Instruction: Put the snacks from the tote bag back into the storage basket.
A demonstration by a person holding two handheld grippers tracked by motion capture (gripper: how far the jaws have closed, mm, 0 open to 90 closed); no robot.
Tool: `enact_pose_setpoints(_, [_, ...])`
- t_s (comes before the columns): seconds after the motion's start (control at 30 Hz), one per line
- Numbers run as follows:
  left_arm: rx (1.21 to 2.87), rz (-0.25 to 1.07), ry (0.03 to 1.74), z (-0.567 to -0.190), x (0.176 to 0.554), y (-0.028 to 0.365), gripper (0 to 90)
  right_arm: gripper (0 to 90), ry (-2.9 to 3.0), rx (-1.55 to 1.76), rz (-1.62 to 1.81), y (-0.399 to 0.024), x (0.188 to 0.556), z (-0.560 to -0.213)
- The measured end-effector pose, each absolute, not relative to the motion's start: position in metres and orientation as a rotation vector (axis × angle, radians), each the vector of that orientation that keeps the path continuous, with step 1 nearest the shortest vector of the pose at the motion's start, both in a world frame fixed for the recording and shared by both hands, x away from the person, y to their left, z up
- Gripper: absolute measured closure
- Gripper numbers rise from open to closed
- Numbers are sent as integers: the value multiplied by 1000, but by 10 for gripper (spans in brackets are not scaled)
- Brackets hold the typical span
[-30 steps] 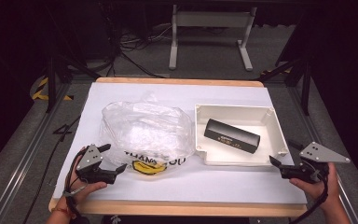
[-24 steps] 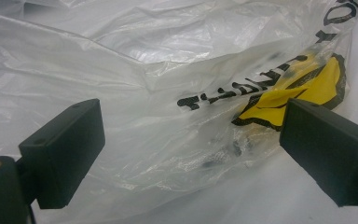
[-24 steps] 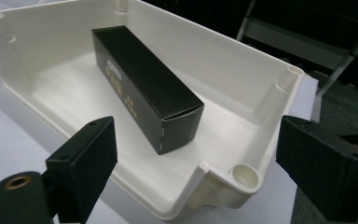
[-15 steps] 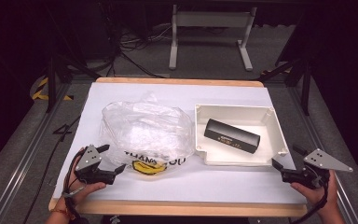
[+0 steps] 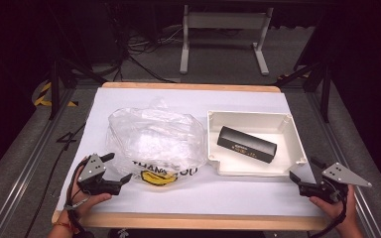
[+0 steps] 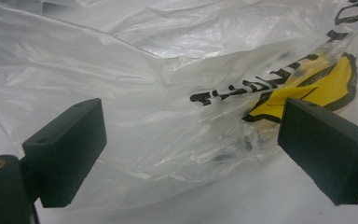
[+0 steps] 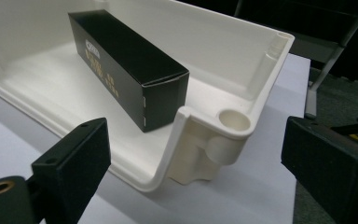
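Centrally on the white sheet [image 5: 188,198] covering the wooden table [image 5: 193,221] lay a crumpled clear plastic bag [image 5: 154,139], printed along its near edge with black capital letters and a yellow graphic [image 5: 158,177]. Beside it, toward the right, sat a shallow cream plastic tray [image 5: 287,168] with rounded screw bosses at its corners. Inside the tray, lying flat and slightly diagonal, was 1 long black carton [image 5: 246,144] with small gold and white print on its side; its end flap faced the tray's near corner in the right gripper view.

Left gripper [image 5: 117,167]: held by the left hand [image 5: 87,202] at the near left of the sheet, jaws wide apart, empty. In the left gripper view the bag film [image 6: 168,93] and the yellow graphic [image 6: 317,86] lay just past the pads [image 6: 67,149], not touched.

Right gripper [image 5: 302,171]: held by the right hand [image 5: 338,208] at the near right edge, jaws wide apart, empty. In the right gripper view the tray's corner boss [image 7: 235,121] sat between the 2 pads [image 7: 74,158], apart from both; the carton [image 7: 130,65] lay beyond it.
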State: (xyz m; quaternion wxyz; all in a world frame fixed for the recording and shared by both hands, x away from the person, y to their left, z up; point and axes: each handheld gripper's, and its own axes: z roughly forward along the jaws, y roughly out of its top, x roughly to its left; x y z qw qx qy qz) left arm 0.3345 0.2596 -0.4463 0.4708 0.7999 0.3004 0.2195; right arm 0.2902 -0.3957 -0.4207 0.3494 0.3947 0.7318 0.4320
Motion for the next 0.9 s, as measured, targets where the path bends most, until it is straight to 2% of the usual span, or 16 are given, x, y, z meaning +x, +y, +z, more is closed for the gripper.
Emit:
enact_pose_setpoints(0.33, [1965, 542, 760, -453, 337, 268, 87, 92, 1803, 1042, 1183, -403, 291, -437])
enact_pose_setpoints(0.9, [1940, 555, 782, -457, 337, 277, 86, 81, 1816, 1042, 1195, -400, 290, -441])
